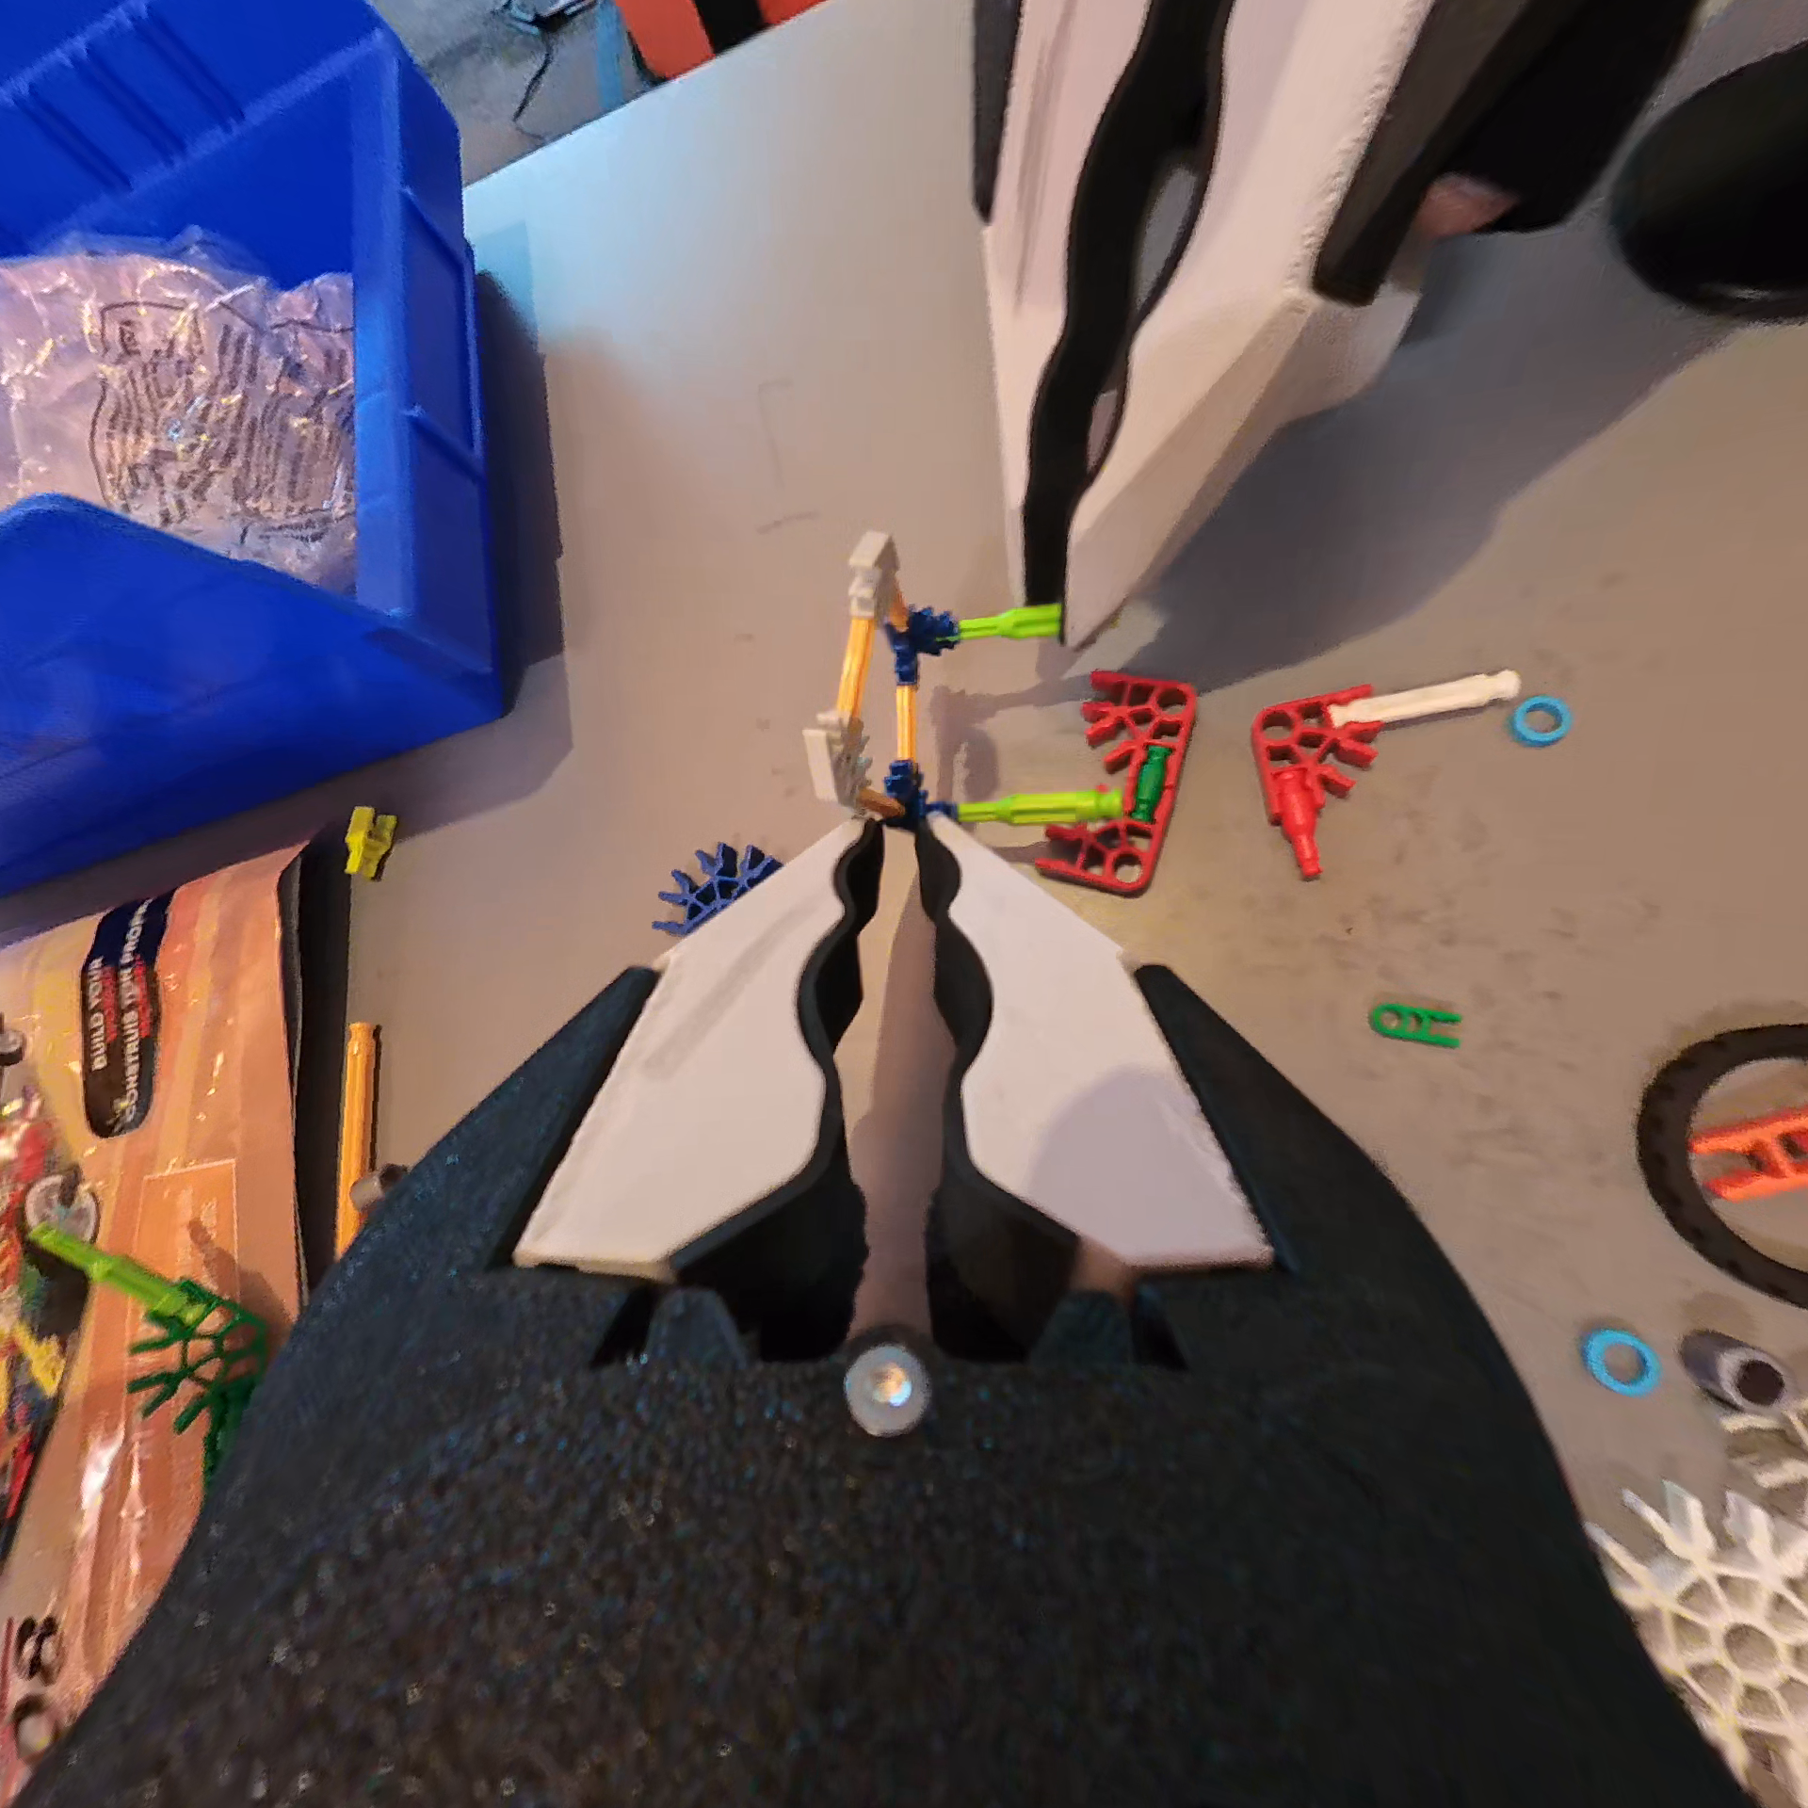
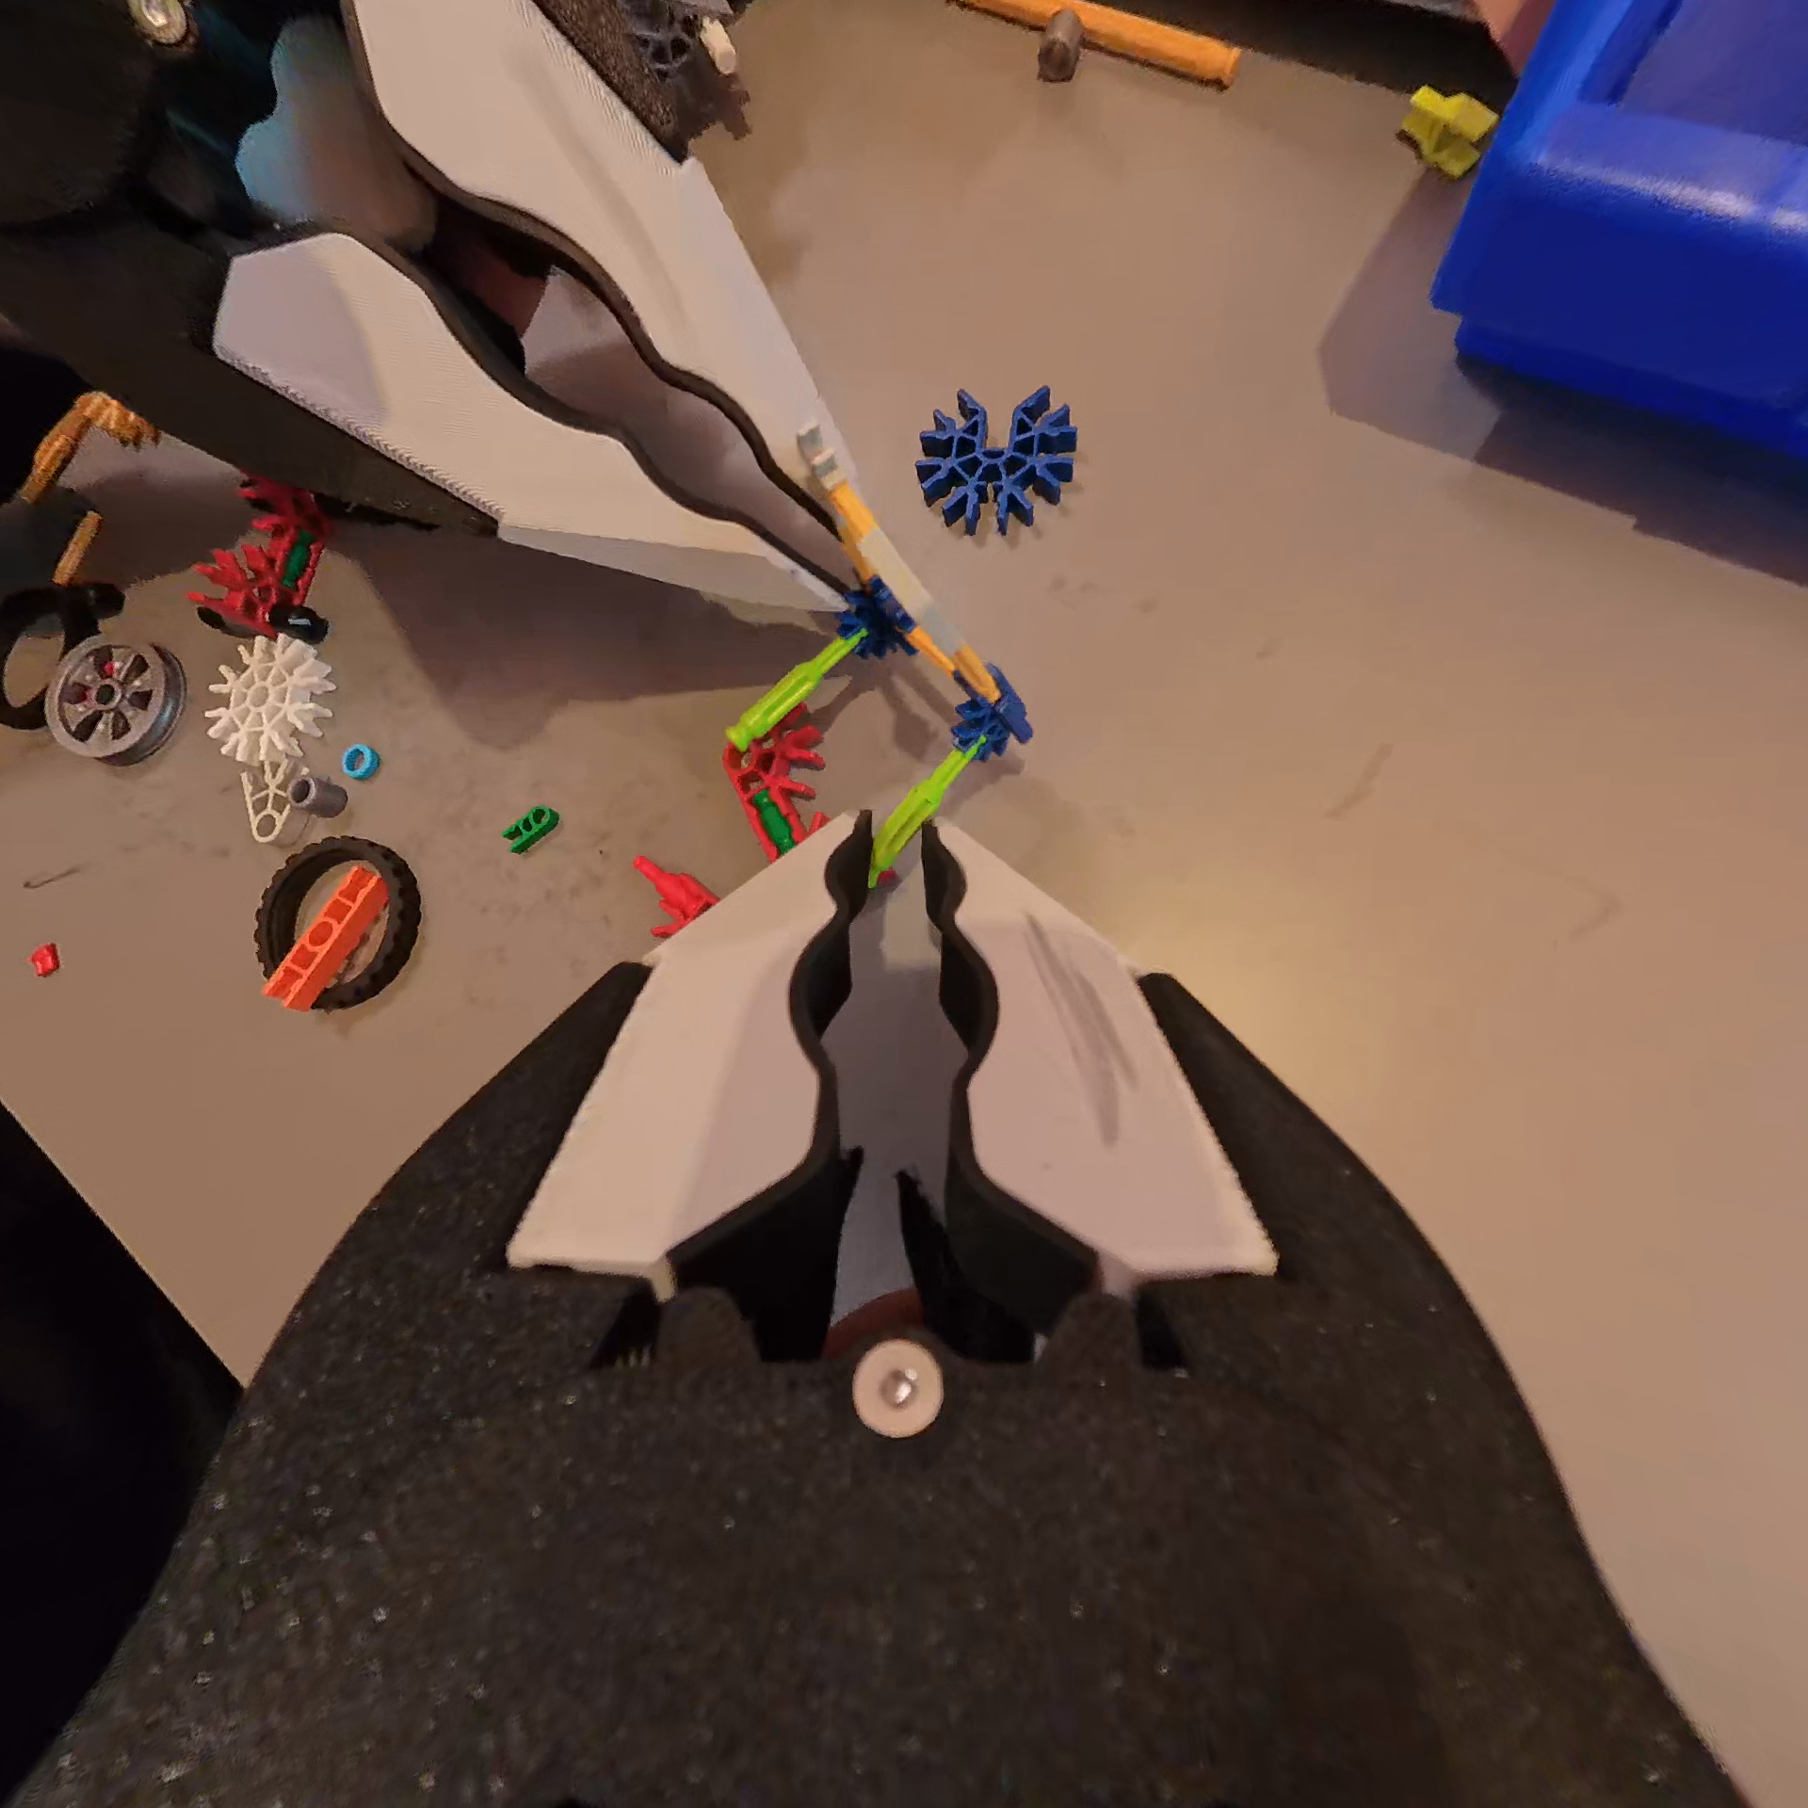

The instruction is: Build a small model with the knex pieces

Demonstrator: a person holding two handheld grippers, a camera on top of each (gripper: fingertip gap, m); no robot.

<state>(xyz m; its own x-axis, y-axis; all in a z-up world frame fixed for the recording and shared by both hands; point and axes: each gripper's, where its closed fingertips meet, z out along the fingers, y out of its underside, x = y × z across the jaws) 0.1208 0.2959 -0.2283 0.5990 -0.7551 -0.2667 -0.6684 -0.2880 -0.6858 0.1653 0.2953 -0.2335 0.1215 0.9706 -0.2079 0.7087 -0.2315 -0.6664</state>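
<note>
A small frame (image 1: pixel 871 675) of yellow rods, blue and grey connectors and two lime green rods stands on the grey table (image 1: pixel 685 342). My left gripper (image 1: pixel 900 832) is shut on the frame's near blue connector (image 1: pixel 905 788). My right gripper (image 1: pixel 1052 626) comes in from the top right and is shut on the outer end of the far lime green rod (image 1: pixel 1008 621). In the right wrist view my right gripper (image 2: pixel 895 841) pinches that rod (image 2: pixel 915 807), and the left gripper (image 2: pixel 846 592) grips the frame (image 2: pixel 939 646) at a blue connector.
A blue bin (image 1: pixel 245 391) holding a plastic bag stands at the left. Two red connectors (image 1: pixel 1135 773), a white rod (image 1: pixel 1428 700), a loose blue connector (image 2: pixel 998 460), a tyre (image 2: pixel 338 925) around an orange piece, a wheel hub (image 2: pixel 113 700) and a printed box (image 1: pixel 127 1076) lie around. There is about 5 cm between the tips of the two grippers. The wheel hub (image 2: pixel 113 700) is about equally far from each gripper, around 25 cm.
</note>
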